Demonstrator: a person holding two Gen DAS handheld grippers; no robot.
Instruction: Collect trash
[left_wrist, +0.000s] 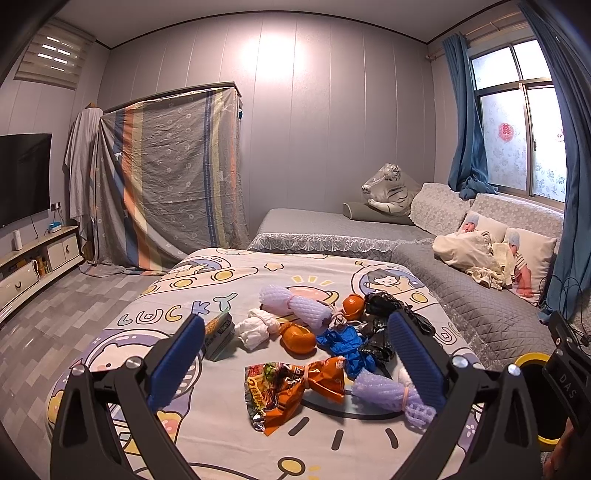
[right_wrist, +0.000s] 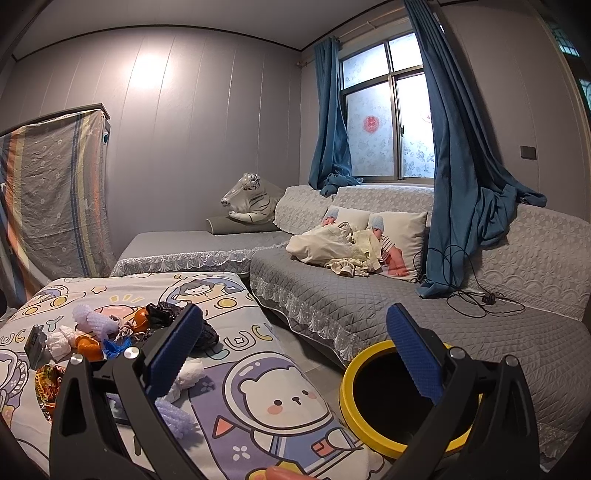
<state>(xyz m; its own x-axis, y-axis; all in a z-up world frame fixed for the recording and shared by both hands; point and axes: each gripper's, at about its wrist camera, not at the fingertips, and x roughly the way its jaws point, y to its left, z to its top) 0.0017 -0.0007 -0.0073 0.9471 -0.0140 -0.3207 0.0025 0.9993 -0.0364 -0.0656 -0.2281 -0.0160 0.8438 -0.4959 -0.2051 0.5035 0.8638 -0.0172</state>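
Left wrist view shows your left gripper (left_wrist: 295, 354) spread wide and empty above the trash pile (left_wrist: 317, 343) on the cartoon-print table cover (left_wrist: 184, 280), lined up so the orange snack wrapper (left_wrist: 288, 391) sits nearest between the fingers. Your right gripper (right_wrist: 295, 354), also spread and holding nothing, hangs to the right over the yellow-rimmed bin (right_wrist: 354, 384) beside the table, probably marking the drop spot.
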